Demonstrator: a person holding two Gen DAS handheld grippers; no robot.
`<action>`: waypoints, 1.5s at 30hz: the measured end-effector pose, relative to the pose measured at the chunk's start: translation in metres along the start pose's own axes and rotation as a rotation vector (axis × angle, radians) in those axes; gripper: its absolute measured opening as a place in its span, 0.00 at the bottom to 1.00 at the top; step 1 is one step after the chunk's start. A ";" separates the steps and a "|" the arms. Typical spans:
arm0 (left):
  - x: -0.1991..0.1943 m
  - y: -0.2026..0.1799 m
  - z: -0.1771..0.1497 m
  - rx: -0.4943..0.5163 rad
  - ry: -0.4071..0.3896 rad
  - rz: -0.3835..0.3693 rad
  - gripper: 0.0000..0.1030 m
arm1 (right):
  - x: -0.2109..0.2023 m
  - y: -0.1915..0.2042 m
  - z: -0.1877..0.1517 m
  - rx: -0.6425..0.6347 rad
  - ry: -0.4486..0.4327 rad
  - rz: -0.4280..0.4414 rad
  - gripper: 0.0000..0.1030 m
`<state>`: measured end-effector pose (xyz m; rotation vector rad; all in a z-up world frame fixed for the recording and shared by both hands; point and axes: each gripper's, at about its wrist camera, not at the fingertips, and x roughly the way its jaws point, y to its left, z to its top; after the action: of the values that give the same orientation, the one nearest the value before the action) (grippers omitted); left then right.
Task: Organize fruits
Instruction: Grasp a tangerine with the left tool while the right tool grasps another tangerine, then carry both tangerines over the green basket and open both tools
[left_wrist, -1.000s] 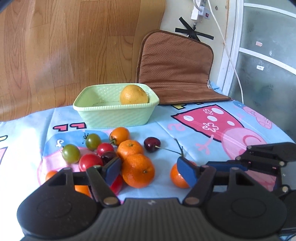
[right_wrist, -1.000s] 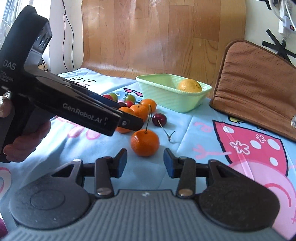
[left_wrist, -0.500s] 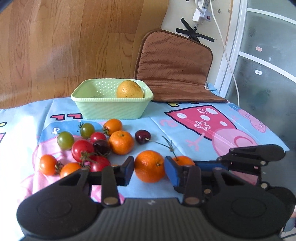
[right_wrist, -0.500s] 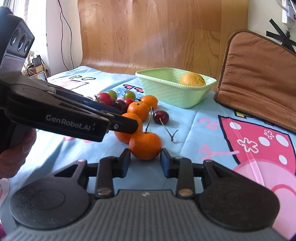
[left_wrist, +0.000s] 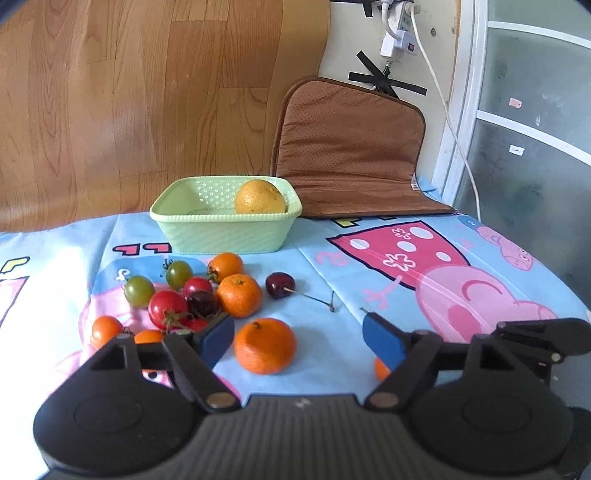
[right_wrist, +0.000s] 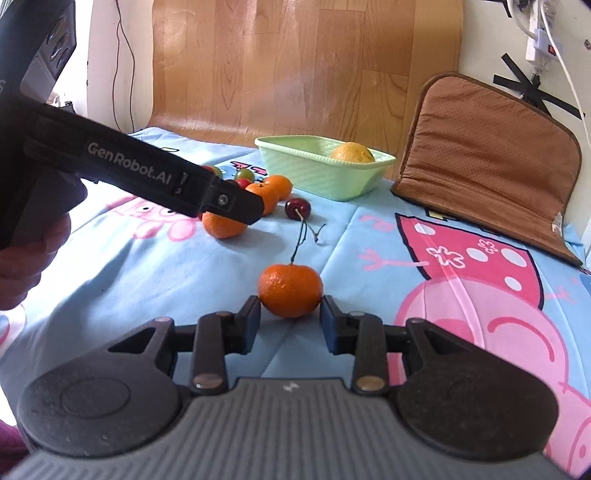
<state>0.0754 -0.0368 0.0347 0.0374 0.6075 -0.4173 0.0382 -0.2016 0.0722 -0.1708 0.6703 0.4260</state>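
Observation:
My right gripper (right_wrist: 290, 323) is shut on a mandarin (right_wrist: 290, 290) with a long stem and holds it above the cloth. My left gripper (left_wrist: 299, 338) is open wide; another mandarin (left_wrist: 265, 346) sits on the cloth between its fingers, nearer the left one. A green basket (left_wrist: 221, 229) at the back holds one large orange (left_wrist: 260, 196); the basket also shows in the right wrist view (right_wrist: 325, 171). Loose mandarins, red and green tomatoes (left_wrist: 168, 304) and a dark cherry (left_wrist: 280, 285) lie in front of the basket.
A brown cushion (left_wrist: 347, 147) leans against the wall behind the table, right of the basket. The left gripper's body (right_wrist: 147, 177) crosses the left of the right wrist view. The cloth's right edge (left_wrist: 565, 295) drops off. A power strip and cable (left_wrist: 399, 33) hang on the wall.
My left gripper opened wide and drew back from the mandarin it had closed around. My right gripper closed on the stemmed mandarin and lifted it off the cloth, away from the pile.

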 end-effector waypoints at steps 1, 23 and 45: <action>0.001 -0.001 -0.001 0.013 -0.003 0.022 0.78 | 0.001 0.000 0.001 0.001 -0.001 0.000 0.37; 0.022 0.022 -0.016 -0.016 0.075 -0.041 0.41 | 0.010 -0.002 -0.001 0.013 -0.002 0.037 0.40; 0.015 0.073 0.057 -0.111 -0.011 -0.120 0.41 | 0.033 -0.028 0.028 0.025 0.032 0.102 0.09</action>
<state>0.1465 0.0155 0.0672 -0.1079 0.6231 -0.4987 0.0892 -0.2075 0.0730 -0.1201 0.7179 0.5131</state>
